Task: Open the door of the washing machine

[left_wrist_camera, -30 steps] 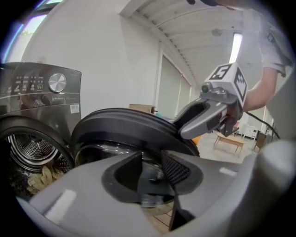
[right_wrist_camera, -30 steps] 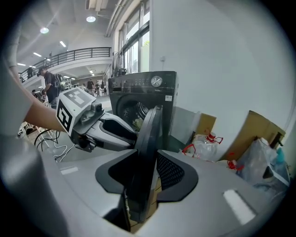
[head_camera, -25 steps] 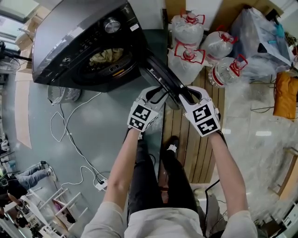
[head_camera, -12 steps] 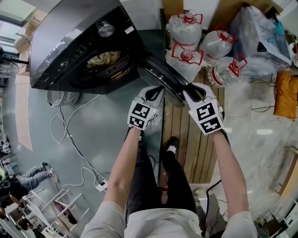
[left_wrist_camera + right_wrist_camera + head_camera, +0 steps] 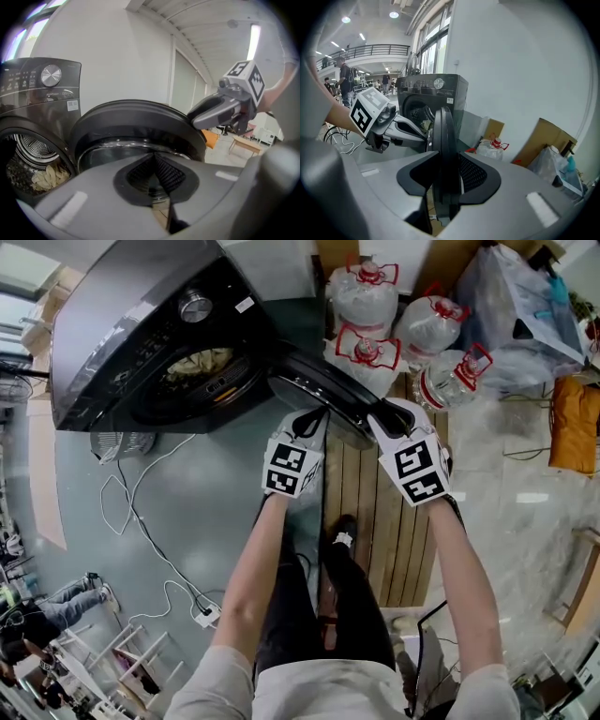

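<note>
The dark grey washing machine (image 5: 122,324) stands at the upper left, its round door (image 5: 314,381) swung out towards me and laundry (image 5: 197,362) showing in the drum. My right gripper (image 5: 380,418) is shut on the door's outer rim. In the right gripper view the rim (image 5: 443,140) stands edge-on between both pads of that gripper (image 5: 445,178). My left gripper (image 5: 314,427) hangs just short of the door's inner side, shut and empty. In the left gripper view its closed jaws (image 5: 153,161) face the door's glass bowl (image 5: 136,122).
Large water jugs (image 5: 375,296) and a plastic bag (image 5: 525,315) crowd the floor behind the door. A white cable (image 5: 141,512) runs to a power strip (image 5: 204,613) at the left. A wire fan guard (image 5: 122,442) lies under the machine's front. Wooden boards (image 5: 375,521) are underfoot.
My left gripper's jaws have closed on nothing and drawn slightly back from the door. My right gripper has carried the door's rim further out, so the door stands wider open.
</note>
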A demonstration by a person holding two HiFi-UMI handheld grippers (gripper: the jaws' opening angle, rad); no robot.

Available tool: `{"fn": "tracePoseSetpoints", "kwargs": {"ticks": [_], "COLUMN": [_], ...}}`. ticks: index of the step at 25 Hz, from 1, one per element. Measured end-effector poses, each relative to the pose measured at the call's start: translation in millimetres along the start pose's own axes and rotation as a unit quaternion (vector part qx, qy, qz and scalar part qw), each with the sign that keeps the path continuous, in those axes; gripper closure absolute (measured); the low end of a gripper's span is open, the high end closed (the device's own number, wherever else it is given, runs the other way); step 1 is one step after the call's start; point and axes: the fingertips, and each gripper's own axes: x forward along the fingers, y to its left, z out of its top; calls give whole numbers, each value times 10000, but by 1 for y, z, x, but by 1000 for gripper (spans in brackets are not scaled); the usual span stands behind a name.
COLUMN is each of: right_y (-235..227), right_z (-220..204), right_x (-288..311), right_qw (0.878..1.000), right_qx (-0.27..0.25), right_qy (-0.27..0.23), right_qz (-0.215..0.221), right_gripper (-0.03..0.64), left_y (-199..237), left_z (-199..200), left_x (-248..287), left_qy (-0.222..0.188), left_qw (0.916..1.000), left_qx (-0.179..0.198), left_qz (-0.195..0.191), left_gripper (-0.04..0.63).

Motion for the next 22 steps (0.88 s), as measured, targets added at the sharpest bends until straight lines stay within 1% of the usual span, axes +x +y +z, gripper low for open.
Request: {"fn": "tracePoseSetpoints", "kwargs": {"ticks": [6,12,14,18,22], "right_y": [-22,-49,-53,-60,-59], "right_z": [-5,-1,2,10,6], "right_x": [6,12,14,14,13], "right_qw": [9997,9986,9984,9983,9983], "right_qx": [-105,-197,-264,-395,-255], "right_qy": [184,163,169,61,29], "right_qz": [-128,-465,-462,-420,-532], "right_gripper": [492,495,499,499,499], "left_y": [-2,-3,-1,2,0], "left_z": [6,19,22,27,26], "left_x": [17,38,40,44,44], "left_qy": [87,371,347,159,226], "left_qw": [9998,9993,9994,9998,9997], "left_qx": [-169,95,84,-75,-55], "left_qz": [58,-1,17,51,62], "left_gripper": [538,538,537,537,537]}}
